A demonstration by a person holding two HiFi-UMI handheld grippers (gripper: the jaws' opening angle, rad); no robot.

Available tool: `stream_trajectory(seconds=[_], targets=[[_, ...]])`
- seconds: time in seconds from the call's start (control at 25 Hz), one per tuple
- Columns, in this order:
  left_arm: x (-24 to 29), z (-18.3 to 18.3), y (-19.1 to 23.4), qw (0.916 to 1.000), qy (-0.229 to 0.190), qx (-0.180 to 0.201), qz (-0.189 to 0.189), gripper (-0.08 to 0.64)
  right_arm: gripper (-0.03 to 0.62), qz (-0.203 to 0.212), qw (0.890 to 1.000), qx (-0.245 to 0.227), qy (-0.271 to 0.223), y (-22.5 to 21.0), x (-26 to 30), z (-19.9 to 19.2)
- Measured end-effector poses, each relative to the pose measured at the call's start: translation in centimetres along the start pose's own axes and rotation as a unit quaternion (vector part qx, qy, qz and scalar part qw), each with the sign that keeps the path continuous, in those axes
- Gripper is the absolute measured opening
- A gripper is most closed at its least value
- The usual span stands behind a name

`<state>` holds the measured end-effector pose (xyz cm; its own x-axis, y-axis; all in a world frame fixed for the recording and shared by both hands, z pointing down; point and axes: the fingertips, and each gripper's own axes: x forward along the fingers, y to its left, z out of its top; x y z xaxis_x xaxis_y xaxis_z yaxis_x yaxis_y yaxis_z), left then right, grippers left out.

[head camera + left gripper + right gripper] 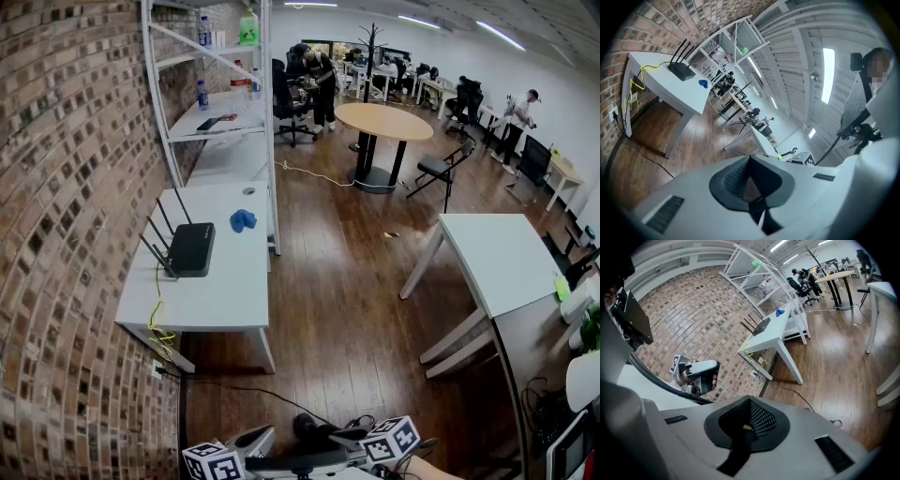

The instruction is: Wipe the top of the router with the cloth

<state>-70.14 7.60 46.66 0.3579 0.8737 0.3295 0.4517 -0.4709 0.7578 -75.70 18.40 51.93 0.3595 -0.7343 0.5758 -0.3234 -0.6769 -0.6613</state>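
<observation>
We record a black antennaed router (190, 249) on the white table (220, 300) at left, a crumpled blue cloth (243, 220) near its far right, left gripper (749, 186) and right gripper (746, 424) well away, fingers closed, empty.

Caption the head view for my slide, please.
Black router and blue cloth sit apart on a white table beside the brick wall.
</observation>
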Motion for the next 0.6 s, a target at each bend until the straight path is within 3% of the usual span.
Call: stream_trajectory(seconds=[0.36,0.6], targets=[[3.3,3.6,0.8,0.9995,-0.015,-0.006,0.027,0.025,-0.005,0.039,0.999,0.016,-0.009,-3.7,0.5,5.7],[10.0,7.2,1.5,0.9969,-0.028,-0.013,0.073,0.025,-0.005,0.075,0.997,-0.002,0.006,-10.2,0.0,11.6]])
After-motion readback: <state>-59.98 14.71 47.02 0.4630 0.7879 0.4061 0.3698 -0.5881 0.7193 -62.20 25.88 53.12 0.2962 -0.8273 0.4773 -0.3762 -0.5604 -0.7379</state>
